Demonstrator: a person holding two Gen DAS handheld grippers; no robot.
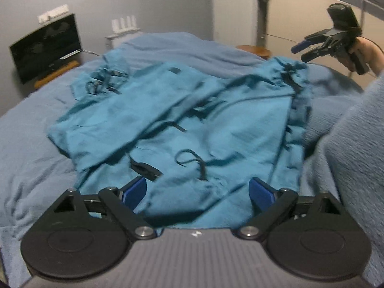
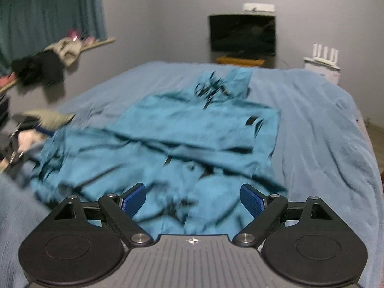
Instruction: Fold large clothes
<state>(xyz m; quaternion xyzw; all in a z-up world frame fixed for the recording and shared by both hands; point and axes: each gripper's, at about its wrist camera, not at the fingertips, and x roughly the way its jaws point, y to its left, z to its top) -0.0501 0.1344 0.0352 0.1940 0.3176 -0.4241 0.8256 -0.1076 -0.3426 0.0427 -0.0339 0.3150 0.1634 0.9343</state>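
Teal garment (image 1: pixel 182 124) is spread rumpled on the blue bedspread (image 1: pixel 33 148), soft matte woven fabric, many creases, thin black straps and cords looped over it, a small dark rectangular patch near its far edge. Bedspread looks fleecy and wrinkled.

Left wrist view, left of the garment: a flat black TV (image 1: pixel 45 50) is seen on a wooden stand (image 1: pixel 56 73), with a white router (image 1: pixel 124 27) with upright antennas beside it against the grey wall. At the garment's near edge the left gripper (image 1: pixel 198 190) is held low, blue ribbed pads spread wide, cloth lying between them but not pinched. Right of the garment, beyond its far corner, the right gripper (image 1: pixel 303 51) is seen raised in the air, black body, blue-tipped fingers parted, nothing held, a bare hand (image 1: pixel 367 52) wrapped on its grip. A round wooden table (image 1: pixel 254 49) is seen behind.

Right wrist view only: left of the garment, a teal curtain (image 2: pixel 50 12), a wooden shelf (image 2: pixel 96 44) with heaped dark and beige clothes (image 2: pixel 50 64). The left gripper (image 2: pixel 36 129) is blurred at the garment's left edge; its opening cannot be told here. The right gripper (image 2: pixel 193 198) is held above the garment's near end, pads wide apart, empty. TV (image 2: pixel 242 34) and router (image 2: pixel 324 55) are seen beyond the garment's far end.
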